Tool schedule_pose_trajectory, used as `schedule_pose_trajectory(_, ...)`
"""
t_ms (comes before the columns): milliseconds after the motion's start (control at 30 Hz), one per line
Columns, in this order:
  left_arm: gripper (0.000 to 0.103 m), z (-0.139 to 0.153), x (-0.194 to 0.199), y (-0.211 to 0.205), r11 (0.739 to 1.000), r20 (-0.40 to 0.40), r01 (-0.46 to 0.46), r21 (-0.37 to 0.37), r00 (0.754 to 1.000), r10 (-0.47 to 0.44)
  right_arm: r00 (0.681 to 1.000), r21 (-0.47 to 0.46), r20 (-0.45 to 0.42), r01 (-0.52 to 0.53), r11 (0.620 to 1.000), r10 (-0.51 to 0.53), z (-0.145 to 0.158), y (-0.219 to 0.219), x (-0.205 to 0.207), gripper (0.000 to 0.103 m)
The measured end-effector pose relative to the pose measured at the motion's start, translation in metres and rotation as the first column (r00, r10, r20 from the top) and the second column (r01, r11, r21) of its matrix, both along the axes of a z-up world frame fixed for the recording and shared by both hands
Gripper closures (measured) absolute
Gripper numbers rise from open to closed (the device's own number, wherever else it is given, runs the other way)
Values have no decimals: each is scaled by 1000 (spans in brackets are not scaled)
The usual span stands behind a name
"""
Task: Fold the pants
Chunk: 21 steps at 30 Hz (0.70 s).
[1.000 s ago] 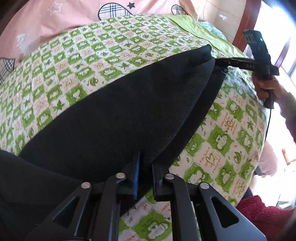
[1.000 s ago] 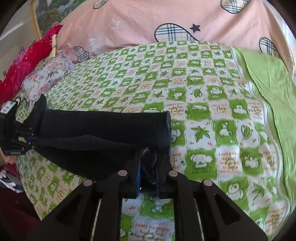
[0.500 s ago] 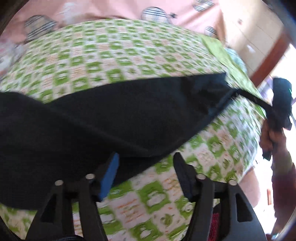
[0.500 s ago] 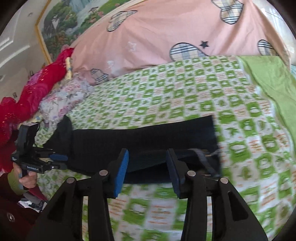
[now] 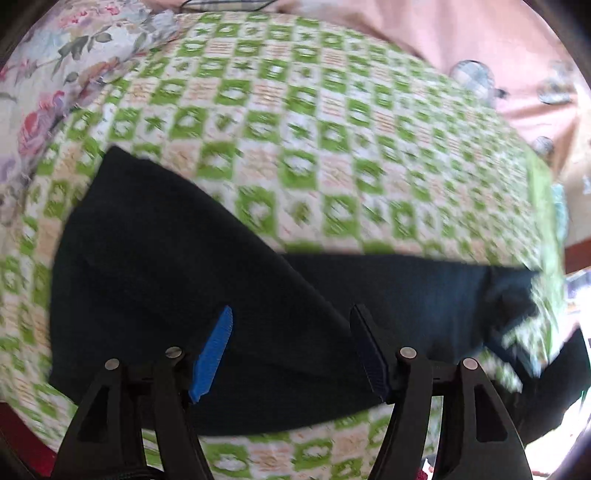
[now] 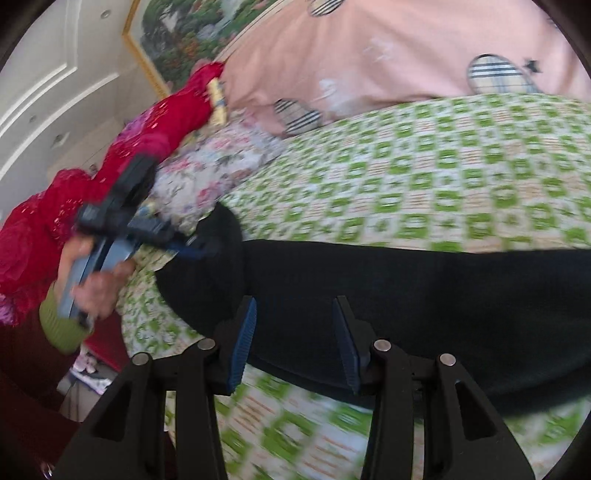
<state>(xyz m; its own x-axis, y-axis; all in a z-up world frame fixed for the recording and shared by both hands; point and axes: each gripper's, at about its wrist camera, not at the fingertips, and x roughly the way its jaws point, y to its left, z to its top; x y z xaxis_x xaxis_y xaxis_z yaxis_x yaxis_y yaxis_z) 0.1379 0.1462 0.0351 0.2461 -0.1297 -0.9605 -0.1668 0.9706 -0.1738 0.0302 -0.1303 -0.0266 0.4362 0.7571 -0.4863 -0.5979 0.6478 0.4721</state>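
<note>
Left gripper (image 5: 291, 347) opening, right gripper (image 6: 295, 339) agape, both empty above pants (image 5: 155, 266).

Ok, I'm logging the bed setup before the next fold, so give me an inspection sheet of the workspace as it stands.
Surface: bed with a green-and-white checked bedspread; picture blurred.
Job's things: black pants lie flat along the near edge of the bed, in a long band.
Clutter: floral fabric and red fabric at one end; pink quilt behind.
Grippers: left gripper above the pants, jaws opening, nothing between them; right gripper open and empty over the pants.
Cables: nothing seen.
Surroundings: framed landscape picture on the wall; a hand with a green cuff holds the left gripper's handle.
</note>
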Motion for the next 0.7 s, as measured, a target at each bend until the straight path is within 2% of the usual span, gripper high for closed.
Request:
schedule_pose_trajectory(100,36,-13,35,16,997,-102,-46,59,993,52,997,-20,-10,-74,997,74,-4,35,7,59)
schedule_pose_trajectory(200,36,-29,58,23,994,-186,-47,100,980,65,990,-35,-38,-134,990,133,-12,63,14,59)
schedule_pose_trajectory(300,38,-42,71,25,988,-230,-35,148,971,69,984,-50,-69,-170,984,167,-22,81,21,59)
schedule_pose_trajectory(367,45,-48,73,27,986,-243,-27,163,968,66,980,-62,-88,-186,981,180,-28,91,25,59)
schedule_pose_trajectory(400,50,-49,72,26,986,-239,-21,165,969,61,978,-69,-93,-191,979,185,-31,94,26,59)
schedule_pose_trajectory(467,81,-48,67,27,986,-213,0,169,976,36,975,-79,-103,-206,975,197,-36,100,28,59)
schedule_pose_trajectory(500,85,-47,64,27,986,-200,5,165,979,29,973,-84,-104,-214,973,205,-37,104,29,59)
schedule_pose_trajectory(533,90,-44,59,28,987,-181,3,161,983,27,972,-89,-99,-222,971,213,-38,106,28,64)
schedule_pose_trajectory(567,94,-39,53,31,988,-150,-2,156,988,26,970,-94,-95,-232,968,223,-38,108,27,81)
schedule_pose_trajectory(633,97,-31,38,33,990,-113,-16,137,993,31,966,-105,-94,-250,963,240,-38,112,26,95)
schedule_pose_trajectory(700,99,-18,15,36,993,-53,-41,107,998,47,969,-112,-70,-245,963,238,-35,111,22,96)
